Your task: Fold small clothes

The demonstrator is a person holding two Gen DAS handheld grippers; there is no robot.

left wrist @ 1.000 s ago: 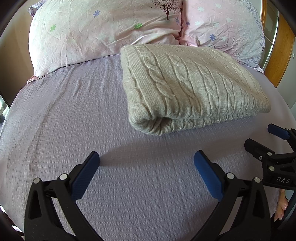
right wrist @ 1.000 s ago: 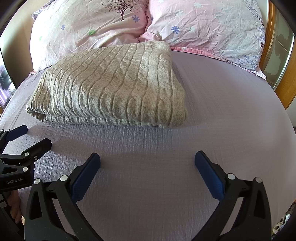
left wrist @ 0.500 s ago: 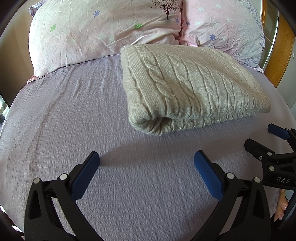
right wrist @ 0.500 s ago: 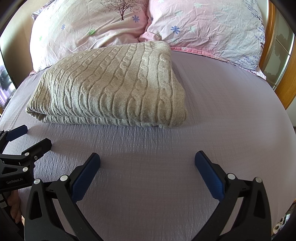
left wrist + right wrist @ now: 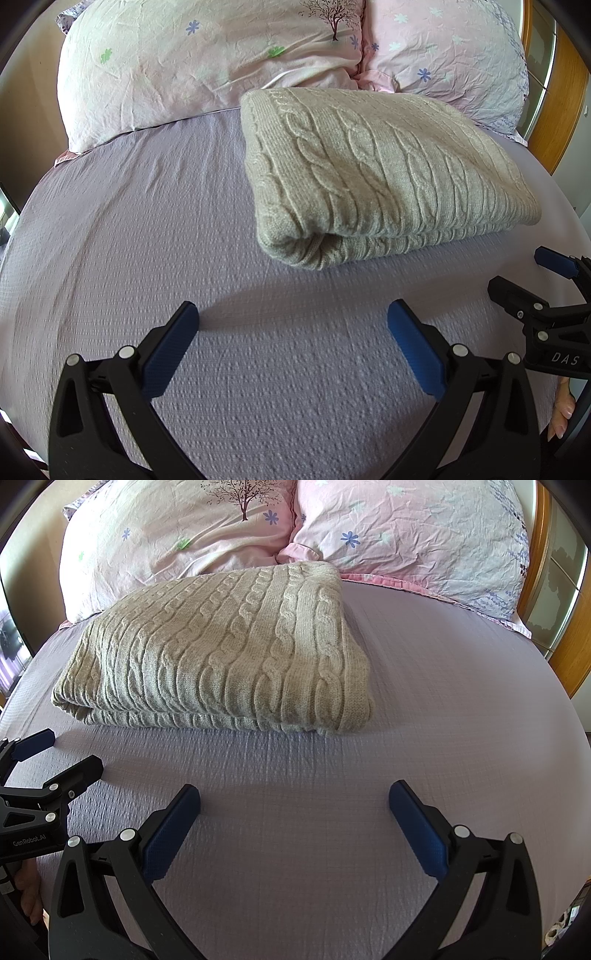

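Observation:
A beige cable-knit sweater (image 5: 384,173) lies folded into a thick rectangle on the lilac bed sheet (image 5: 147,221), its far edge near the pillows. It also shows in the right wrist view (image 5: 229,657). My left gripper (image 5: 291,325) is open and empty, hovering over bare sheet in front of the sweater's left corner. My right gripper (image 5: 293,805) is open and empty in front of the sweater's right part. Each gripper appears in the other's view: the right gripper (image 5: 524,277) at the right edge, the left gripper (image 5: 62,753) at the left edge.
Two pink floral pillows (image 5: 207,62) (image 5: 413,535) lean at the head of the bed behind the sweater. A wooden headboard frame (image 5: 557,110) stands at the far right. Bare lilac sheet (image 5: 461,701) stretches around the sweater to the bed's edges.

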